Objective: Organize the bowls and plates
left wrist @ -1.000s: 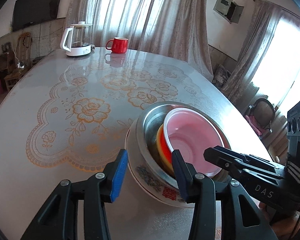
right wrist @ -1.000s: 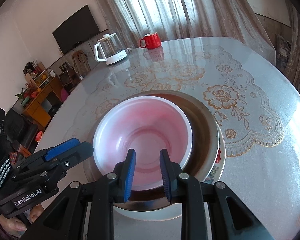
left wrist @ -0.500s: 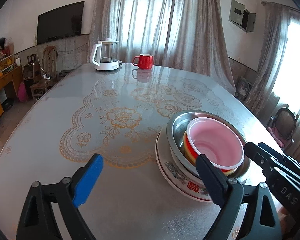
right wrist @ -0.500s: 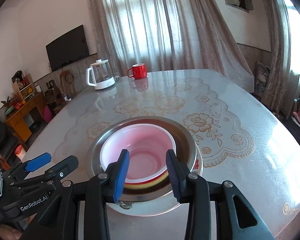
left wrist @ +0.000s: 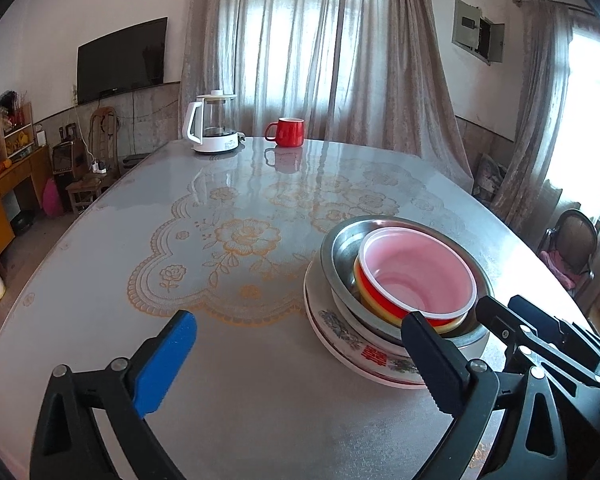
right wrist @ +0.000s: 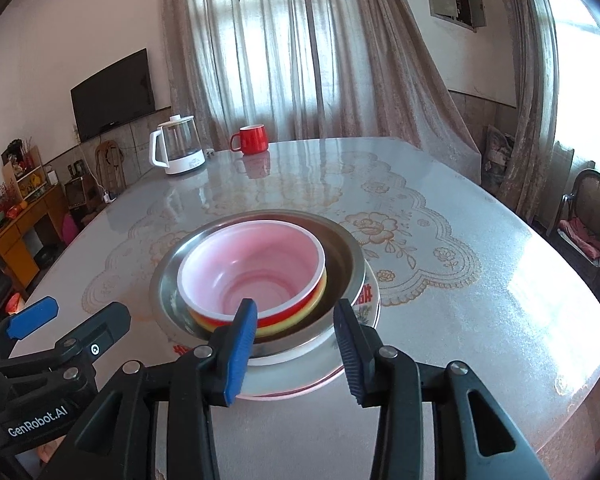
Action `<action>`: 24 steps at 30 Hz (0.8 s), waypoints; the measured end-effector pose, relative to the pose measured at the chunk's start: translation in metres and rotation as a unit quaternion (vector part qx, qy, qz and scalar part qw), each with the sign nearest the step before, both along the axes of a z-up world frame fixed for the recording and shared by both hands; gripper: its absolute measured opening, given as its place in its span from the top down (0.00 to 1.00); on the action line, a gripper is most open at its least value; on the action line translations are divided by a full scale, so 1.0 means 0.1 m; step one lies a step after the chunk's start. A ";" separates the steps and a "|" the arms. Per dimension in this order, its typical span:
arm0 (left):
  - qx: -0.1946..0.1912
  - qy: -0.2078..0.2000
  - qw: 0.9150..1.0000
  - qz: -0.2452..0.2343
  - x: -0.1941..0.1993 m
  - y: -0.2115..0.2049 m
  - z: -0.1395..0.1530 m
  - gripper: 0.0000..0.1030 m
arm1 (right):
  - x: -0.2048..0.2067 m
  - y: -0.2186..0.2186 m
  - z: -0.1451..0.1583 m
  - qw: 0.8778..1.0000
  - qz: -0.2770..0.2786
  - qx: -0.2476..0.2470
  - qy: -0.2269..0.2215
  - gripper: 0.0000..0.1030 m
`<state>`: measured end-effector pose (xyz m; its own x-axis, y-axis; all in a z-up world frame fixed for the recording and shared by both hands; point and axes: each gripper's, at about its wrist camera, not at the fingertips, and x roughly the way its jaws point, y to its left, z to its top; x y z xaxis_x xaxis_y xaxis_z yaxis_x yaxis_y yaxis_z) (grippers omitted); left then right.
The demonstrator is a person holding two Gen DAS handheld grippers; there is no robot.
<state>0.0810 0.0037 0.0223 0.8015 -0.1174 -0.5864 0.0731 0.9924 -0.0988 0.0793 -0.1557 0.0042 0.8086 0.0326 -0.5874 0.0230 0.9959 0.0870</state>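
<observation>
A pink-lined red bowl [left wrist: 416, 276] sits nested in a yellow bowl [left wrist: 360, 280], inside a steel bowl [left wrist: 340, 248], all on a flowered white plate [left wrist: 340, 332]. The same stack shows in the right wrist view: pink bowl [right wrist: 256, 268], steel bowl [right wrist: 340, 248], plate [right wrist: 370, 300]. My left gripper [left wrist: 300, 360] is open and empty, low over the table to the left front of the stack. My right gripper [right wrist: 296, 348] is open and empty, just in front of the stack and apart from it. The left gripper also shows in the right wrist view [right wrist: 72, 320].
A glass kettle [left wrist: 212, 124] and a red mug [left wrist: 286, 132] stand at the table's far edge. The round table [left wrist: 180, 208] has a gold floral pattern. A chair [right wrist: 592, 216] stands at the right. The table's near edge lies close below the grippers.
Both grippers opened and drew back from the stack. The right one let go of the pink bowl, which now rests nested in the stack.
</observation>
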 end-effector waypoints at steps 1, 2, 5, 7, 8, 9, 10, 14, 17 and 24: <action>-0.001 -0.002 1.000 0.002 -0.01 0.00 0.01 0.00 | 0.00 0.00 0.01 1.000 0.000 0.000 -0.001 0.61; -0.001 -0.003 1.000 0.003 -0.01 0.00 0.02 0.00 | -0.01 0.00 0.01 1.000 0.000 0.000 -0.003 0.61; 0.006 -0.003 1.000 0.008 -0.01 -0.02 0.01 0.00 | -0.01 0.01 0.02 1.000 0.001 -0.002 -0.003 0.61; 0.009 -0.001 1.000 0.010 0.00 -0.03 0.01 0.00 | 0.00 0.01 0.02 1.000 0.002 -0.001 -0.003 0.61; 0.010 -0.001 1.000 0.011 -0.01 -0.02 0.00 0.00 | 0.00 0.01 0.01 1.000 0.003 -0.001 -0.003 0.61; 0.012 -0.001 1.000 0.012 -0.01 -0.03 0.00 0.00 | 0.00 0.01 0.01 1.000 0.003 -0.002 -0.003 0.61; 0.013 -0.001 1.000 0.012 -0.01 -0.03 -0.01 0.00 | 0.00 0.01 0.01 1.000 0.003 -0.001 -0.003 0.61; 0.017 -0.002 1.000 0.012 0.00 -0.03 -0.02 0.00 | 0.01 0.01 0.01 1.000 0.003 -0.001 -0.003 0.61; 0.016 0.000 1.000 0.014 0.00 -0.03 -0.02 0.00 | 0.01 0.01 0.01 1.000 0.004 -0.001 -0.003 0.61; 0.012 0.000 1.000 0.023 0.01 -0.01 -0.02 0.00 | 0.02 0.03 0.02 1.000 0.003 -0.008 -0.009 0.61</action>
<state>0.0823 0.0030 0.0199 0.8059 -0.0664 -0.5883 0.0280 0.9969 -0.0741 0.0809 -0.1530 0.0063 0.8193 0.0290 -0.5727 0.0150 0.9973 0.0720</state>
